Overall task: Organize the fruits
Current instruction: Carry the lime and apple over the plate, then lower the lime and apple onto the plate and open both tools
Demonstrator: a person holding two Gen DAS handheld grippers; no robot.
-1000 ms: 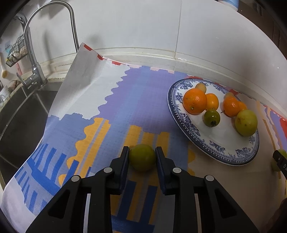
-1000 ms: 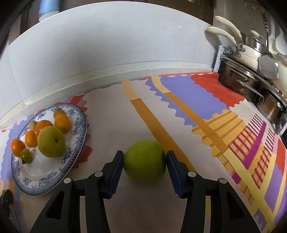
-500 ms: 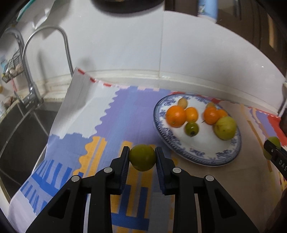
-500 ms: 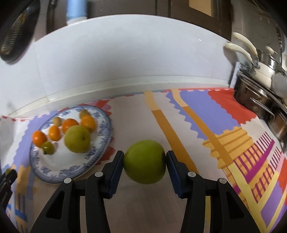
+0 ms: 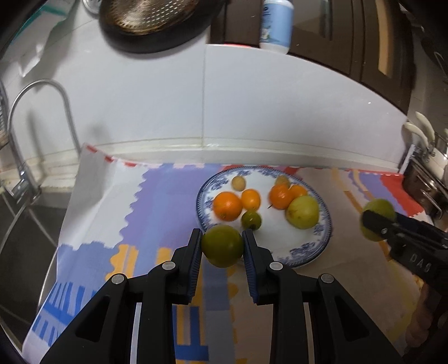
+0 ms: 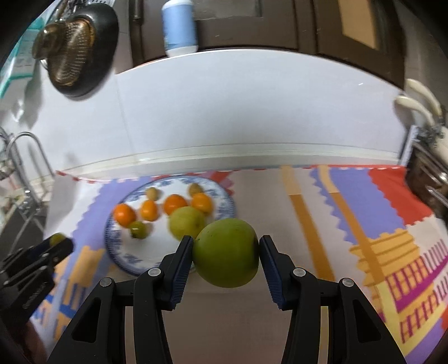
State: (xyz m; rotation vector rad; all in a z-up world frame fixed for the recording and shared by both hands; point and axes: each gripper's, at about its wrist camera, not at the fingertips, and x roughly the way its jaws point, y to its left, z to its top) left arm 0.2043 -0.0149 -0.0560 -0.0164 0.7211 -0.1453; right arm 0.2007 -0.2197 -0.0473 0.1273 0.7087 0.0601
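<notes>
The left gripper [image 5: 222,246] is clenched on a small green fruit [image 5: 222,246], which sits between its two fingers and is lifted above the patterned cloth [image 5: 156,212] on the desk. In the left wrist view this fruit hangs just at the near left rim of the blue and white plate [image 5: 322,238], partly in front of it.

The right gripper [image 6: 226,253] is grasping a large green fruit [image 6: 226,253], pressed between both fingers and held in the air. In the right wrist view this fruit is just at the near right rim of the plate, and it covers a part of a yellow-green fruit [image 6: 184,222] that lies on the plate. The same right gripper shows at the right edge of the left wrist view, well to the right of the plate, with its fruit behind one finger.

On the plate lie two larger orange fruits [image 5: 227,205], two smaller orange ones beside them, a little dark green fruit [image 5: 251,219] near the plate's middle, and two small pale fruits [image 5: 238,183] at the far rim. The yellow-green fruit is at the right side of the plate and touches one orange fruit.

Left of the plate, beyond the edge of the cloth, stands a curved metal faucet [image 5: 42,117] over a sink. Right of the plate, at the end of the desk, are metal pots [image 5: 425,179] with pale handles. Behind the plate rises a white wall; above it hang a dark pan [image 6: 75,50] with a brass strainer inside, and a white and blue bottle [image 6: 180,26].
</notes>
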